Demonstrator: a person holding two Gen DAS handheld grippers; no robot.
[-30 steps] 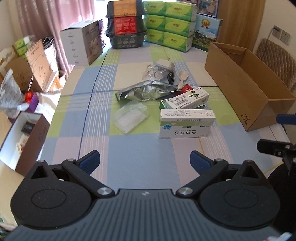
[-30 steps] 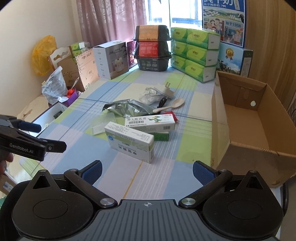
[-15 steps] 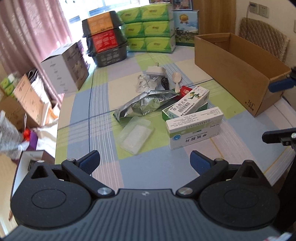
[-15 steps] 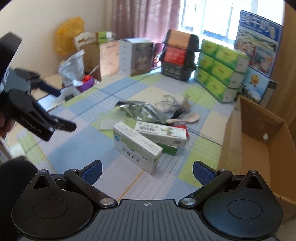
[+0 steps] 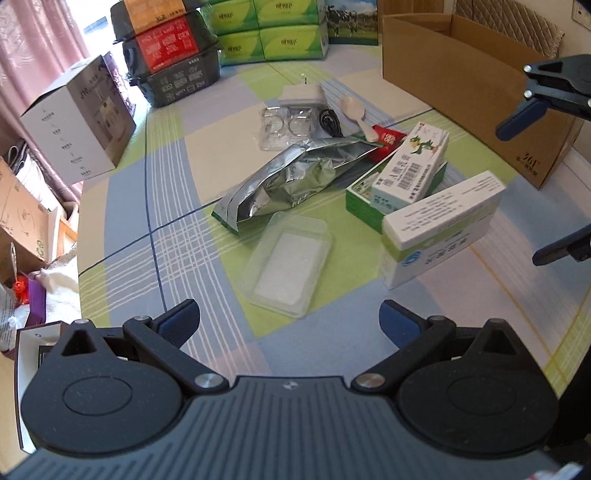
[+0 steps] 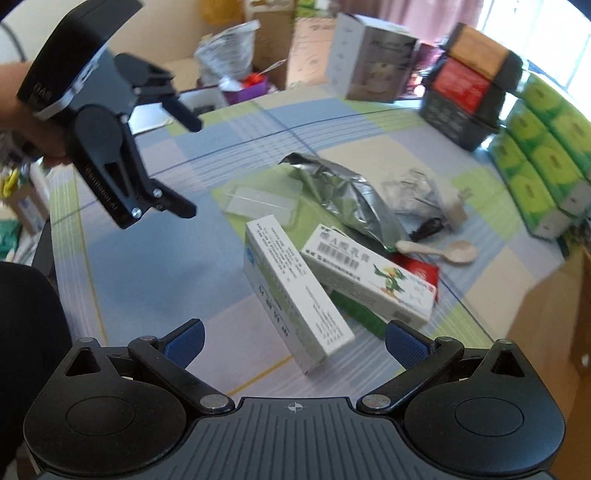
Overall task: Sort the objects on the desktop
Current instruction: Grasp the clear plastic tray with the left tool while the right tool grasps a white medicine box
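I hold both tools wide open and empty above the cluttered table. My right gripper [image 6: 293, 341] frames the long white medicine box [image 6: 295, 295] at centre frame, likely my first pick. My left gripper [image 5: 288, 319] frames the clear plastic tray [image 5: 290, 258]. A silver foil bag [image 5: 295, 177] crowds behind; the cardboard box [image 5: 469, 81] waits upper right.

Pink curtains [image 5: 22, 74] hang on my left, daylight pours through the window [image 6: 576, 48], a quilted chair back [image 5: 517, 26] stands far right, cream wall [image 6: 177, 33] beyond.
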